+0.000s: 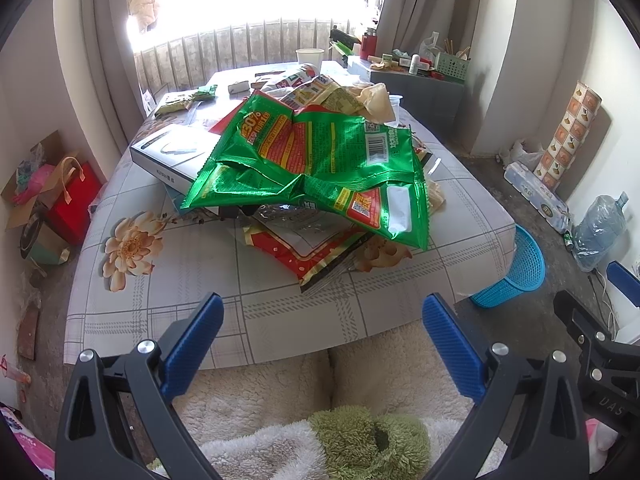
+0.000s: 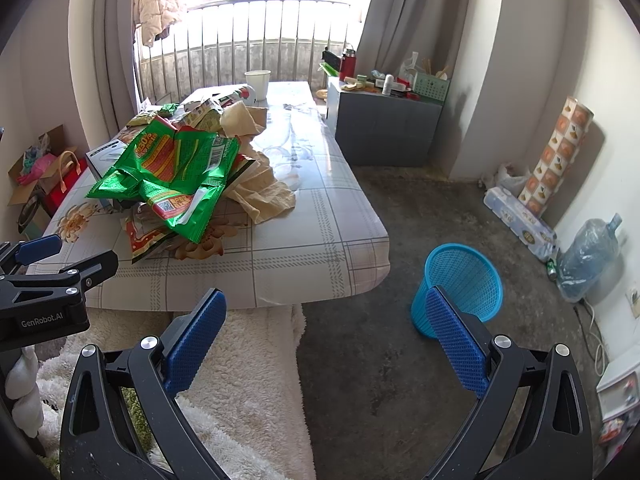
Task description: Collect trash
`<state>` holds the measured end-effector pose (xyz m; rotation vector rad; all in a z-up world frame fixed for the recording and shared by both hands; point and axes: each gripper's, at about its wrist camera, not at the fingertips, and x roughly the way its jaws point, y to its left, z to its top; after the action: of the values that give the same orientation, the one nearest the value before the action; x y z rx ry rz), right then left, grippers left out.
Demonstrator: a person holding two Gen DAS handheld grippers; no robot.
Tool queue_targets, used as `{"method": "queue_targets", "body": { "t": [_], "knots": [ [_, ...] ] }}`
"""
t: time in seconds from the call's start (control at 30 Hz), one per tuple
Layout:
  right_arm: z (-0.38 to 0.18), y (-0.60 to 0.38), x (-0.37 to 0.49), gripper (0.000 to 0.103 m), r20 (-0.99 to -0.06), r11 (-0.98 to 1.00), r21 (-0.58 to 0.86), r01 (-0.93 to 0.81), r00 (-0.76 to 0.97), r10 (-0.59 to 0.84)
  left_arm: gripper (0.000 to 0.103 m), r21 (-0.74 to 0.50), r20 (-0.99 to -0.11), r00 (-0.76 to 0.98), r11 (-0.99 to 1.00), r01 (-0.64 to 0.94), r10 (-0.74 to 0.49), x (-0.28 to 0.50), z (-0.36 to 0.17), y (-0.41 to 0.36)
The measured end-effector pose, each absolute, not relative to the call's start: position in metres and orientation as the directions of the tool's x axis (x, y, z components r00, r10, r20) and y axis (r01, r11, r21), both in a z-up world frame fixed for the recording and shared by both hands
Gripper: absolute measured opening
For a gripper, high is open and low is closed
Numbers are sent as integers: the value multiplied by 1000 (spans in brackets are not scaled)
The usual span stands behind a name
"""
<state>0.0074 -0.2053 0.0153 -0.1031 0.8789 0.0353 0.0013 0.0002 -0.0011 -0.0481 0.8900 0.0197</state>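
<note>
- Left wrist view: the left tool [image 1: 322, 316] sits at the bottom of the frame, its blue pads wide apart and holding nothing.
- Past the pads, the desk [image 1: 168, 312] with a checked, flowered cloth fills the middle of the frame.
- A green bag [image 1: 316, 164] lies crumpled on top of the trash pile at frame centre, touching a white box [image 1: 168, 156] to its left.
- Under the green bag a red wrapper [image 1: 312, 252] sticks out toward the desk's near edge.
- A blue bin [image 1: 516, 272] stands on the floor at the right, just beside the desk's corner.
- A white cup [image 1: 309, 58] stands at the far end of the desk, upper middle.
- Part of the right tool [image 1: 600, 344] shows at the lower right edge.
- Right wrist view: the right tool [image 2: 326, 316] is at the bottom, pads spread apart and empty.
- The green bag [image 2: 168, 172] and pile lie at left of centre on the desk [image 2: 320, 240]; beige paper [image 2: 264, 196] trails off its right side.
- The blue bin [image 2: 460, 284] stands upright on the floor at right of centre, partly behind the right pad, apart from the desk.
- The left tool [image 2: 44, 280] enters from the left edge.
</note>
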Motion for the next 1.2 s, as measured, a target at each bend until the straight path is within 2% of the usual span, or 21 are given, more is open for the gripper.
{"method": "queue_targets", "body": {
  "t": [1.2],
  "knots": [
    [29,-191,-1,96,-770,994,-78,-71,637,-15,98,-30,-782,624,999,-33,-2,-2,-4,-4]
  ]
}}
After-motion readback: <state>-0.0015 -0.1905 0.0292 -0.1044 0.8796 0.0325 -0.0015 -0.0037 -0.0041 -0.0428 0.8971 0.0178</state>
